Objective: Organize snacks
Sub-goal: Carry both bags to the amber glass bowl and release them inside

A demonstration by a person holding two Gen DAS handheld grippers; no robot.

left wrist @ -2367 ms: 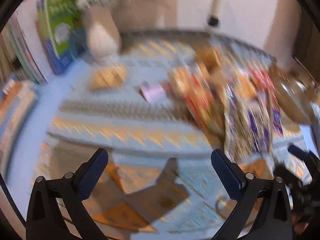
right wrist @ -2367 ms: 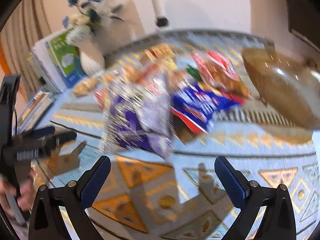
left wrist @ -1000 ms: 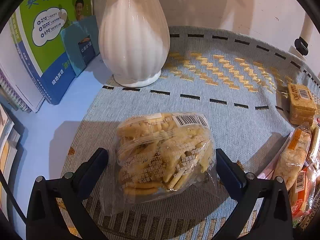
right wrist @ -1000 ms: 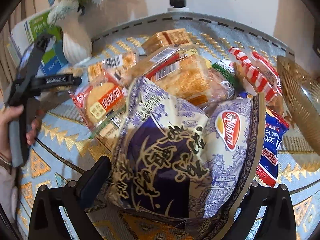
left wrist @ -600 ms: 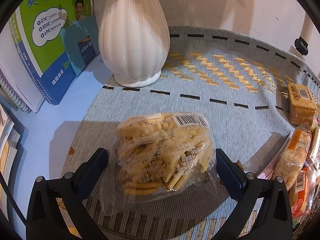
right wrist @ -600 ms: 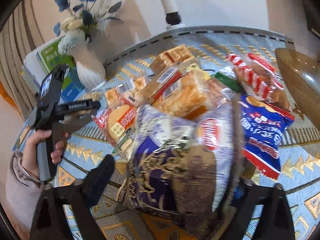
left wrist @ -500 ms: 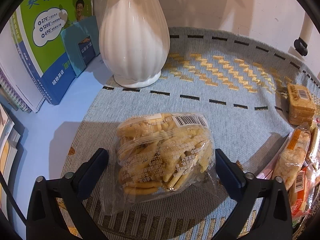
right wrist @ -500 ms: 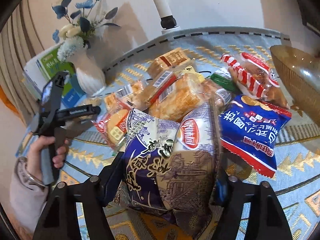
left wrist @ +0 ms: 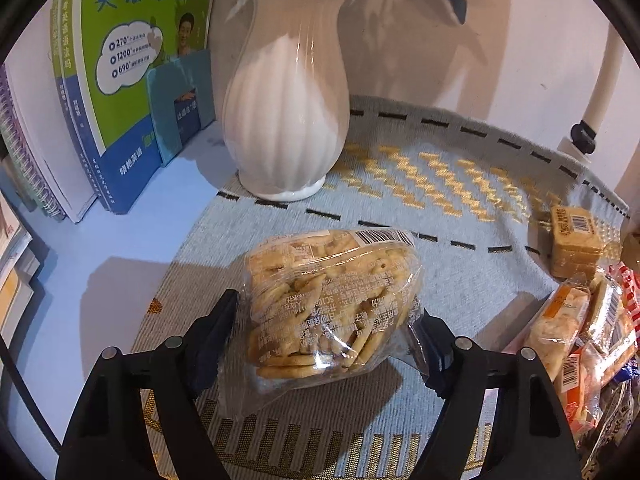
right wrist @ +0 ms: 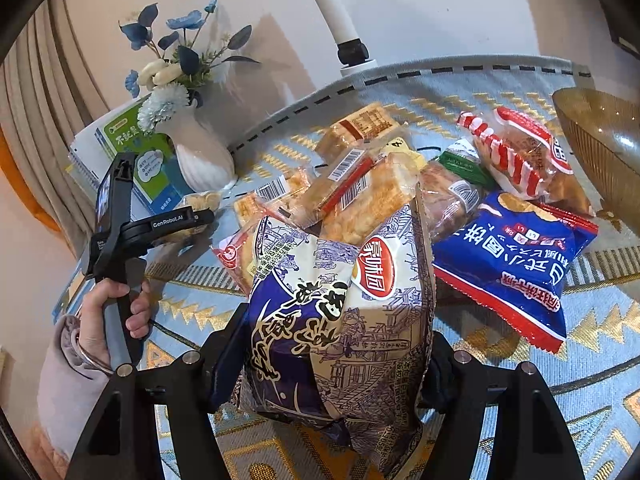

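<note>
On the far left, at about nine o'clock from the snack heap, green-and-blue language books (left wrist: 120,92) stood upright on the pale blue counter (left wrist: 80,280), with a ribbed white ceramic vase (left wrist: 284,120) of blue and white flowers at their right, its foot on the edge of the grey-blue woven cloth with gold zigzags (left wrist: 440,184).

Just in front of the vase, at its six o'clock, the left claw (left wrist: 328,332) had just been closing, and its dark pads now pressed both sides of a clear plastic bag of pale round biscuits (left wrist: 332,292), the bag crumpled between them. A hand (right wrist: 114,312) in a pale sleeve gripped that tool's handle.

At the heap's six o'clock, the right claw (right wrist: 332,364) clamped a purple-and-white printed crisp bag with a red oval logo (right wrist: 340,320), squeezed and standing tall. Behind it lay clear packs of golden crackers (right wrist: 360,196); at three o'clock a blue-and-red crisp packet (right wrist: 516,264), beyond it a red-and-white striped wrapper (right wrist: 516,148), and at the far right an amber ribbed glass bowl (right wrist: 600,136).
</note>
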